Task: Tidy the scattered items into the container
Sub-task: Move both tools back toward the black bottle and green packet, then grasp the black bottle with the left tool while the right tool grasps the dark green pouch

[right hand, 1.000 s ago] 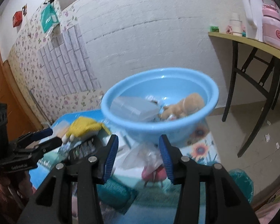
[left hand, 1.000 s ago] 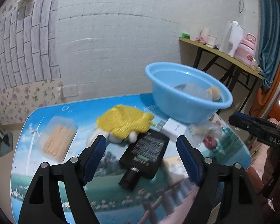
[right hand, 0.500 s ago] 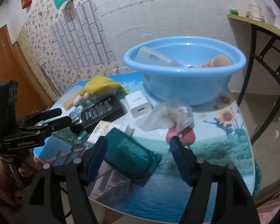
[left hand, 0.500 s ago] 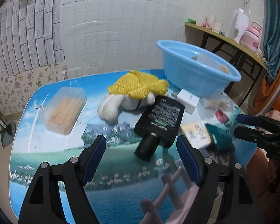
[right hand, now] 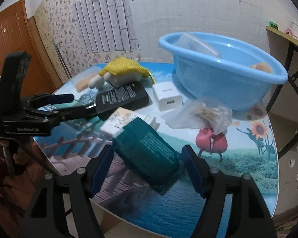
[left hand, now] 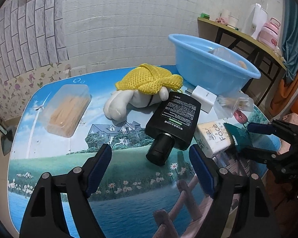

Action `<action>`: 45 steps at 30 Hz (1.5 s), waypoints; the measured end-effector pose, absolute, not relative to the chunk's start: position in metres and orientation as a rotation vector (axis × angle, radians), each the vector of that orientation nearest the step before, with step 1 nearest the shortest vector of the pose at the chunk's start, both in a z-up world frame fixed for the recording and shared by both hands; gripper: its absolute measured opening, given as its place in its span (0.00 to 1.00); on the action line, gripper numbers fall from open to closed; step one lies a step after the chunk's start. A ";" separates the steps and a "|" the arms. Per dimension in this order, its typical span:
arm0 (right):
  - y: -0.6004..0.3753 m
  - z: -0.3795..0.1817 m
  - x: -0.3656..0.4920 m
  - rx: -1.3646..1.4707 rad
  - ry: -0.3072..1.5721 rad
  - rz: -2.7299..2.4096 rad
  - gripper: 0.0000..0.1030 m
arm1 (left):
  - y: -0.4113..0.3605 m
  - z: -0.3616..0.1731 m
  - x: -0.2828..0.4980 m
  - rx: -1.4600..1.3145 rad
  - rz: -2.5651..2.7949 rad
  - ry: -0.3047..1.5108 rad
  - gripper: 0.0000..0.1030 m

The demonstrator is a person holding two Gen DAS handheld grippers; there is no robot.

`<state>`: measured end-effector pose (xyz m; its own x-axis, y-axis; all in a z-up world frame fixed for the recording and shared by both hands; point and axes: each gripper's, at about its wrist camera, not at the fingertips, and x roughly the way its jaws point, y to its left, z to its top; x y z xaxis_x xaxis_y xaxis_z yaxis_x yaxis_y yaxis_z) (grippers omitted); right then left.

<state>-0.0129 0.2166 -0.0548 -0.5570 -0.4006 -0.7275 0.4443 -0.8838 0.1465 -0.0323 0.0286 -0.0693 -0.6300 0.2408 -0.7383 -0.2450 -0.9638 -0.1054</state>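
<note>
The blue basin point(left hand: 206, 67) point(right hand: 218, 85) stands at the table's far right, with a clear box and a tan soft toy inside. My left gripper point(left hand: 149, 152) point(right hand: 77, 104) hovers low over the table. Its jaws are opening, and the cap of the black bottle point(left hand: 178, 115) point(right hand: 123, 97) lies just ahead between the fingers, untouched. My right gripper point(right hand: 147, 158) point(left hand: 246, 138) has its jaws opening around the near end of a teal packet point(right hand: 145, 144) point(left hand: 235, 132). The pads stand clear of it.
Scattered on the table are a yellow mesh cloth point(left hand: 149, 79) over a white plush, a white charger point(right hand: 166, 97), a toothpick box point(left hand: 67, 109), a plastic bag of swabs point(right hand: 204, 113) and a tissue pack point(left hand: 214, 136). A side table point(left hand: 244, 37) stands behind.
Both grippers have dipped toward the table. The right jaws have spread from narrow to wide, and the teal packet now lies between them. The left gripper has closed in on the black bottle.
</note>
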 end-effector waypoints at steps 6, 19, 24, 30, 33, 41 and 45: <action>0.223 -0.065 -0.023 1.151 0.030 -2.408 0.69 | 0.038 -0.072 -0.046 -1.191 2.610 0.024 0.79; 0.233 -0.062 -0.019 1.115 -0.050 -2.393 0.62 | 0.068 -0.078 -0.077 -1.196 2.533 0.148 0.79; 0.240 -0.061 -0.017 1.122 -0.103 -2.390 0.62 | 0.071 -0.081 -0.078 -1.194 2.482 0.164 0.66; 0.244 -0.059 -0.013 1.127 -0.116 -2.388 0.63 | 0.069 -0.080 -0.075 -1.197 2.477 0.153 0.66; 0.243 -0.058 -0.012 1.129 -0.095 -2.382 0.65 | 0.065 -0.080 -0.070 -1.207 2.472 0.144 0.66; 0.239 -0.058 -0.013 1.136 -0.048 -2.382 0.70 | 0.044 -0.079 -0.044 -1.229 2.484 0.122 0.65; 0.241 -0.058 -0.016 1.156 -0.030 -2.400 0.70 | 0.035 -0.078 -0.032 -1.240 2.489 0.128 0.65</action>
